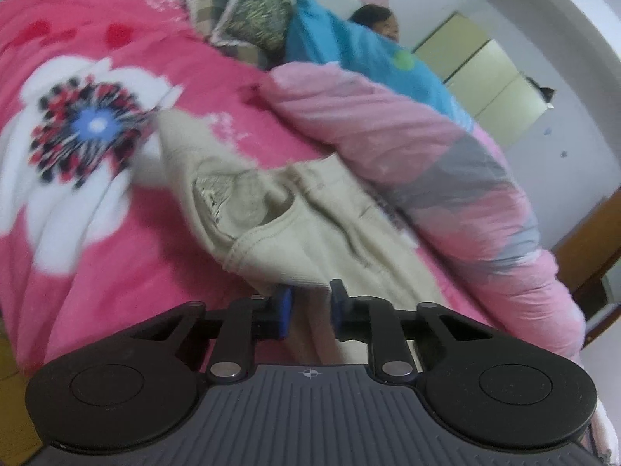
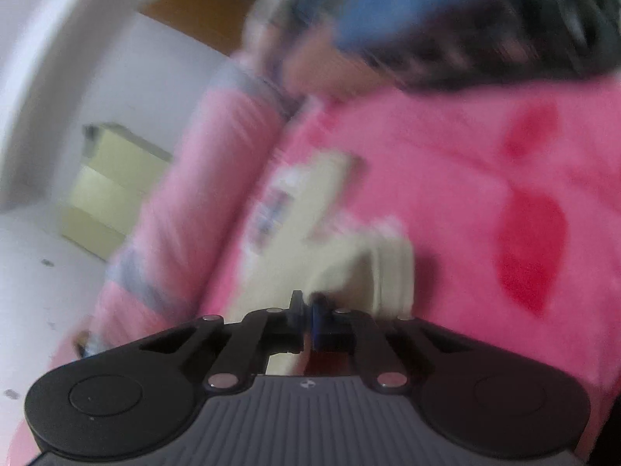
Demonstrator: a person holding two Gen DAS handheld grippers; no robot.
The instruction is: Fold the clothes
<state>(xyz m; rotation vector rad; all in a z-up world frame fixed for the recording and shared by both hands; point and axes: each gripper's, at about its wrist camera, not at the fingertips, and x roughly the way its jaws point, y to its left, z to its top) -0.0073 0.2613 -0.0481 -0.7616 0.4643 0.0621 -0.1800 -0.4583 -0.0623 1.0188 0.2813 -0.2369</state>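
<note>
One cream garment [image 1: 310, 225], crumpled, with its ribbed neckline turned up, lies on the pink flowered blanket [image 1: 116, 240] of a bed. In the left wrist view its near hem hangs directly in front of the left gripper [image 1: 309, 305], and cloth fills the gap between the two blue-padded fingers [image 1: 285, 303]; the jaws stand apart, and whether they pinch the fabric cannot be told. In the right wrist view, heavily blurred, the same garment [image 2: 349, 248] spreads away from the right gripper [image 2: 307, 310], whose two fingers are drawn close together at the garment's near edge, apparently clenched on the cloth.

Right of the garment in the left view runs one rolled quilt [image 1: 427, 163], pink with grey bands, touching the garment's far right side. Beyond it lies one bright blue cover [image 1: 349, 50]. At the far end of the bed are two patterned cushions [image 1: 256, 4]. A person's head [image 1: 378, 19] shows behind the blue cover. One pale yellow cabinet [image 1: 485, 73] stands against the white wall.
</note>
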